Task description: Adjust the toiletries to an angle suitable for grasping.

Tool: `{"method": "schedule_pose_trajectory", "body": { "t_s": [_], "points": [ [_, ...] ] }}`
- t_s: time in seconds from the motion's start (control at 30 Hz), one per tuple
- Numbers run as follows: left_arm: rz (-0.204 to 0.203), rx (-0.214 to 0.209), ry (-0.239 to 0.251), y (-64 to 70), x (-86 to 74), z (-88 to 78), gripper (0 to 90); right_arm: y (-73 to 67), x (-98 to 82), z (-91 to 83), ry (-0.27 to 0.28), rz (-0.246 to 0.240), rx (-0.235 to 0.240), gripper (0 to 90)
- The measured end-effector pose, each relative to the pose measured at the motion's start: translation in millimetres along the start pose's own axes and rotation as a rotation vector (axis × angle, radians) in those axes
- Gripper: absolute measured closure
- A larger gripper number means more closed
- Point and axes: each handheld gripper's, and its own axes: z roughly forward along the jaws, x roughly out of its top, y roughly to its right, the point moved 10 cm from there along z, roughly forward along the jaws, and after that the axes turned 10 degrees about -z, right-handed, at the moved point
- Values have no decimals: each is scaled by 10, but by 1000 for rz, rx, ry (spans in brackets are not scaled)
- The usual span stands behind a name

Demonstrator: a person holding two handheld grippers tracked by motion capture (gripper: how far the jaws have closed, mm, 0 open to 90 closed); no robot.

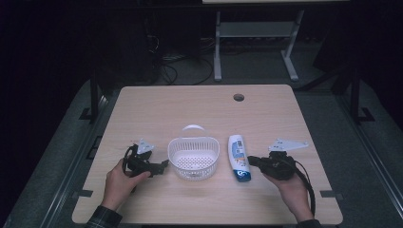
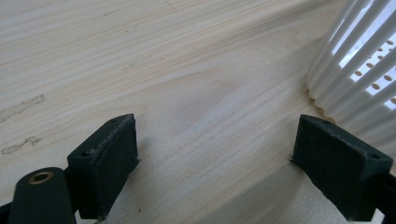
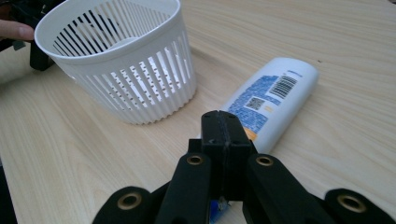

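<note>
Bottle (image 1: 239,163) flat on table (image 1: 157,104), just right of basket (image 1: 194,156); right gripper (image 1: 250,160) jaws pressed together, empty, at bottle's low end, likely nudging; left gripper (image 1: 164,165) wide open, empty, beside basket, likely bracing.

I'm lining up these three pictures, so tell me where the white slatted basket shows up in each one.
High view: white basket at table centre, between the two grippers, left of the lying bottle.
Left gripper view: its ribbed wall at the right edge, beyond the right jaw.
Right gripper view: upper left, left of the bottle.
Shared landmark: the light wooden table under it.
</note>
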Motion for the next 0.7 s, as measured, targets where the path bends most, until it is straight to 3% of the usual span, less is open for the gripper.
{"method": "schedule_pose_trajectory", "body": {
  "t_s": [0.43, 0.7],
  "points": [
    [3, 0, -3, -2, -2, -2, 130, -199, 28, 318, -43, -40, 47, 896],
    [3, 0, -3, -2, -3, -2, 130, -283, -57, 473, -87, -53, 60, 895]
  ]
}}
